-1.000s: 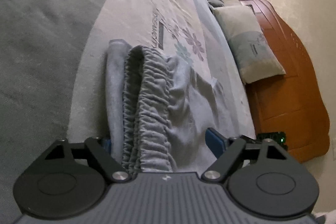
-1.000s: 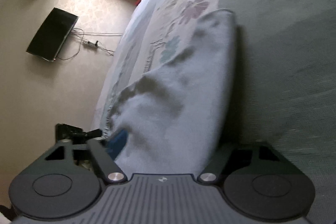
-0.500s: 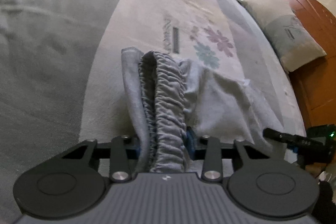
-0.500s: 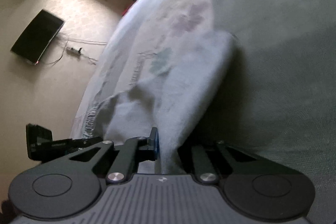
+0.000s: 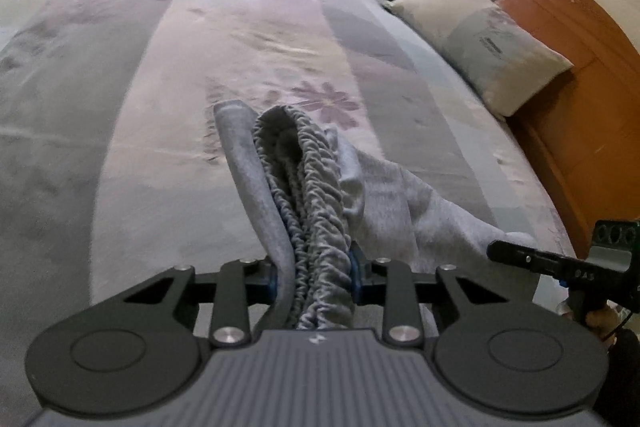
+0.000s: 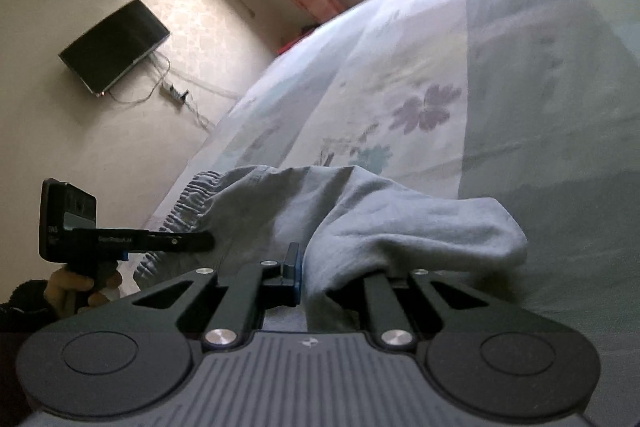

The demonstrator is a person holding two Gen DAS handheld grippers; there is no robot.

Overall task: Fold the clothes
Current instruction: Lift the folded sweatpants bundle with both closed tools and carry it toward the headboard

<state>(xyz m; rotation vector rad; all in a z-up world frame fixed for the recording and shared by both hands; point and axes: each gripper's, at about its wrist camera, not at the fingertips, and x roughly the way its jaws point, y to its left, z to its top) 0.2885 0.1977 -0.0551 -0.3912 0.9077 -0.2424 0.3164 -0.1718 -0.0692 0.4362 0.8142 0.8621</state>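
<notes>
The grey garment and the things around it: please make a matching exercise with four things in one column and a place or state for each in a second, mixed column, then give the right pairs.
Things:
1. elastic waistband
2. pillow
3. black screen
4. garment end

Places or states:
A. mounted on the wall
B. clamped in the left gripper
C. leaning on the wooden headboard
D. clamped in the right gripper

Pairs: 1-B, 2-C, 3-A, 4-D
</notes>
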